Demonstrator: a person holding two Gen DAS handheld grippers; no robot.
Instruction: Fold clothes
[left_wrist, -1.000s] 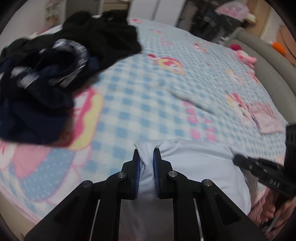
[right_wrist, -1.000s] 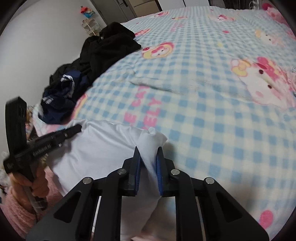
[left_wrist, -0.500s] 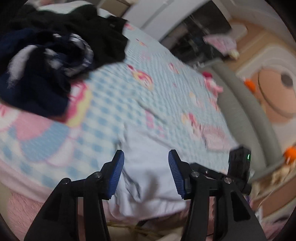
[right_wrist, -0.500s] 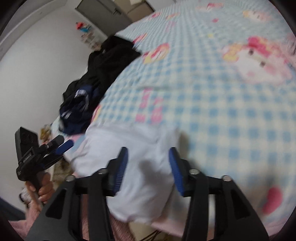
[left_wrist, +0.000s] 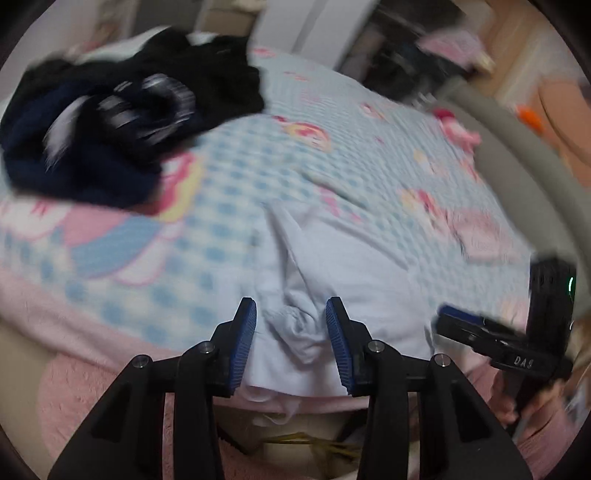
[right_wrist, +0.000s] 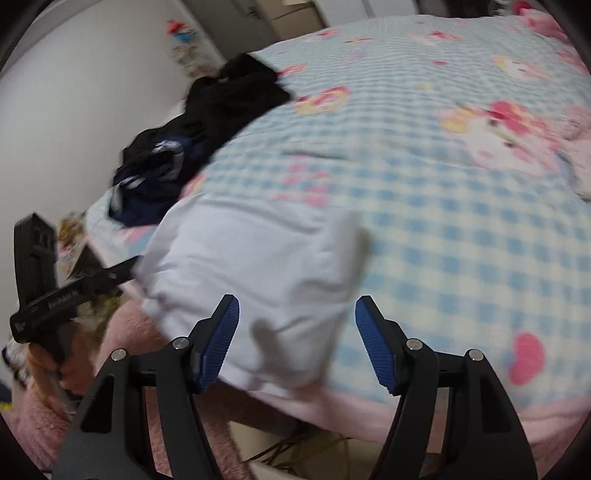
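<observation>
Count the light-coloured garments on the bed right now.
1: a white garment at the bed's near edge, lying between the pads of both grippers. The dark clothes pile at the far left could hide more.

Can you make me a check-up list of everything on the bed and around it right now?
Surface: bed, blue checked cartoon cover.
Job's things: white garment lying at the near edge.
Clutter: dark clothes pile far left; pink plush toy.
Grippers: left hand-held gripper closing, fabric between the pads but not pinched; right hand-held gripper opening, over the garment.
Cables: yellowish strands below the bed edge, unclear.
Surroundings: white wall.
</observation>
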